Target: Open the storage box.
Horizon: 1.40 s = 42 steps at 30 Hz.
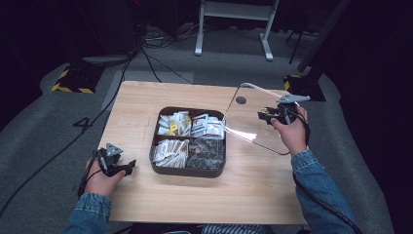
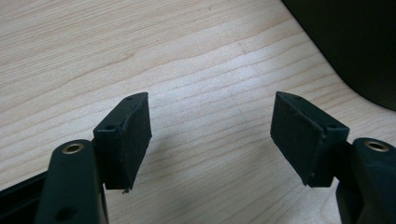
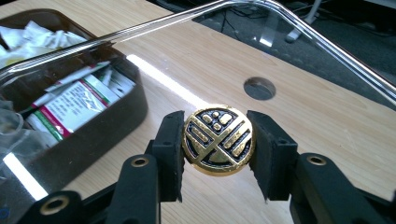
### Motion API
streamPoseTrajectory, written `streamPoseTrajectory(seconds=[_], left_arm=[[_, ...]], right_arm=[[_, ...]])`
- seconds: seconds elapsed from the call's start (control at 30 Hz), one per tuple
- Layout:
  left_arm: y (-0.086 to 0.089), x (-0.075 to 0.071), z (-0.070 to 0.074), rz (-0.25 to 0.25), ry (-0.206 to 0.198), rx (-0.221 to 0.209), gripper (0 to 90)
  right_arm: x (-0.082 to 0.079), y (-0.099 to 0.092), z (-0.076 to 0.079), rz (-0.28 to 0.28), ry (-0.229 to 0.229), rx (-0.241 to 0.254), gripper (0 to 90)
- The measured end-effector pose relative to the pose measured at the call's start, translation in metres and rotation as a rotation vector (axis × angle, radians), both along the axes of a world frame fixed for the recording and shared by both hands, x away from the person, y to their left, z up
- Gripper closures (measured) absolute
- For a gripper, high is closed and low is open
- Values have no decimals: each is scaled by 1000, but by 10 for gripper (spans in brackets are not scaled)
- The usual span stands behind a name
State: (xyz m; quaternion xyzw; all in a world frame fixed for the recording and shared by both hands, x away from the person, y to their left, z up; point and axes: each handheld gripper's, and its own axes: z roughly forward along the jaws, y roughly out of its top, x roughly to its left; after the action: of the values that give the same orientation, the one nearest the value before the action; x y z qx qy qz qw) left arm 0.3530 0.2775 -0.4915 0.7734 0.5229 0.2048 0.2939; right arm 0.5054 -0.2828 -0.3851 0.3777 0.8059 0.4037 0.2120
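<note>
Right gripper [image 1: 267,116], high view: in my right hand [image 1: 291,130] at 3 o'clock of the dark compartment tray [image 1: 187,170], clamped on the knob of a clear lid [image 1: 253,124] held tilted, its lower edge near the tray's right rim. Left gripper [image 1: 127,168] sits at 8 o'clock of the tray, low over the wooden table [image 1: 141,105].

Left gripper view: my jaws stand wide apart over bare wood; tray wall at 2 o'clock.

Right gripper view: jaws closed on the gold-and-black round knob [image 3: 218,139]; sachets [image 3: 74,100] in the tray at 9 o'clock.
</note>
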Motion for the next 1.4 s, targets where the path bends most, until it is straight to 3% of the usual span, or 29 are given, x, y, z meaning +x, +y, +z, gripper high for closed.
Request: streamPoseTrajectory(seconds=[0.37,0.63,1.03,1.4], left_arm=[[2,1,-6,7,13,2,295],[5,1,-10,-3,-3,-41,273],[4,2,-13,-2,-23,-50,224],[3,2,-13,-13,-18,-47,185]], right_arm=[[6,-21,-21,-67,28,-6,587],[8,-31,-44,-106,59,-11,586],[6,-33,-74,-106,98,-12,586],[5,-35,-95,-120,124,-17,586]])
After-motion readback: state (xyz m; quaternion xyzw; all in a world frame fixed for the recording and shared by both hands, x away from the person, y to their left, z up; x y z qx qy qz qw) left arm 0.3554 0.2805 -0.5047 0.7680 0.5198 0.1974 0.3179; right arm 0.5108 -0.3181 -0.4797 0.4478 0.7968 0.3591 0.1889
